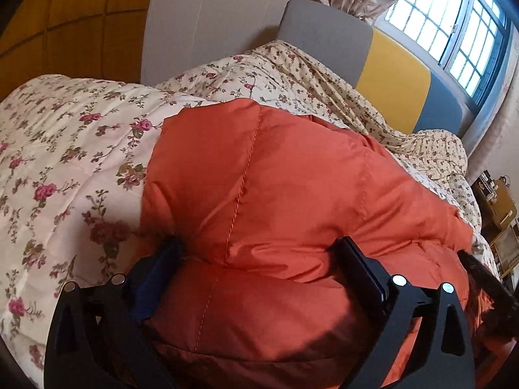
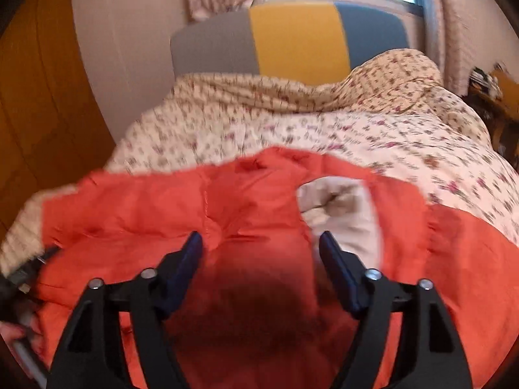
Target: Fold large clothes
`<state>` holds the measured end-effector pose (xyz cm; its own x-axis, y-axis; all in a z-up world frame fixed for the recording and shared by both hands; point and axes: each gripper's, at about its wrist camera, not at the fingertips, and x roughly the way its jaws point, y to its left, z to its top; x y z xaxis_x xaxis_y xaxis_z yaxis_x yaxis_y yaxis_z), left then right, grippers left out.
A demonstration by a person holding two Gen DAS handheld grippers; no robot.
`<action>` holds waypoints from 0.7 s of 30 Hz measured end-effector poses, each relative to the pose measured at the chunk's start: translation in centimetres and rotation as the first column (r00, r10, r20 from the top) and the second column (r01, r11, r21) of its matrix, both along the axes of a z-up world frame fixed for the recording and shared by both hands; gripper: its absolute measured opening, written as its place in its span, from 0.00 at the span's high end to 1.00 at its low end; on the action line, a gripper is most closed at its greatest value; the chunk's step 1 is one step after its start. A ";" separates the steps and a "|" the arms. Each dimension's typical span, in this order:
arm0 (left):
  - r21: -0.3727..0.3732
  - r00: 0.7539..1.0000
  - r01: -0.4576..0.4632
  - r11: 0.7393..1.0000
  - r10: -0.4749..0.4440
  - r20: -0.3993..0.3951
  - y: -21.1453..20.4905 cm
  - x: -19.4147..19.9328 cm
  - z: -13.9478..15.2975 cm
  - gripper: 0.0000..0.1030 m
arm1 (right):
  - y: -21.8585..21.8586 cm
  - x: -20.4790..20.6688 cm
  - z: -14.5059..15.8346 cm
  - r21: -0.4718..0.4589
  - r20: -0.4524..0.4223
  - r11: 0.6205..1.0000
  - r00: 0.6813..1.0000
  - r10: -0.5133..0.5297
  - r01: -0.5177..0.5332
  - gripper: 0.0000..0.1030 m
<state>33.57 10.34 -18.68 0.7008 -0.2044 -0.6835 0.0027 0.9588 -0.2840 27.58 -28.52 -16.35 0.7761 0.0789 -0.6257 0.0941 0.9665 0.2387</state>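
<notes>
A puffy orange quilted jacket [image 1: 275, 175] lies on a floral bed quilt [image 1: 65, 149]. My left gripper [image 1: 259, 253] has its jaws wide apart around a thick bulge of the jacket, the fabric swelling between the two fingers. In the right wrist view the jacket [image 2: 162, 214] is blurred by motion; a loop of it shows the quilt through a gap. My right gripper [image 2: 259, 243] is open just above the jacket, with fabric between and below the fingers. The other gripper's tip shows at the left edge [image 2: 29, 265].
The floral quilt [image 2: 356, 129] covers the whole bed. A grey, yellow and blue headboard [image 2: 292, 39] stands at the far end under a window [image 1: 454, 26]. A wooden wardrobe [image 1: 71, 16] is at the left, a cluttered side table [image 1: 496, 201] at the right.
</notes>
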 end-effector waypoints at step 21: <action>0.040 0.999 -0.030 0.999 0.029 0.034 -0.1 -3.4 1.0 0.03 | -20.9 -24.0 -4.6 0.523 -0.363 0.540 0.745 -0.559 0.660 0.30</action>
<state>30.14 10.27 -17.65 0.7289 -0.1557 -0.6667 -0.0169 0.9694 -0.2449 3.54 -49.37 -20.92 0.6905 0.0025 -0.7233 0.6849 0.3193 0.6550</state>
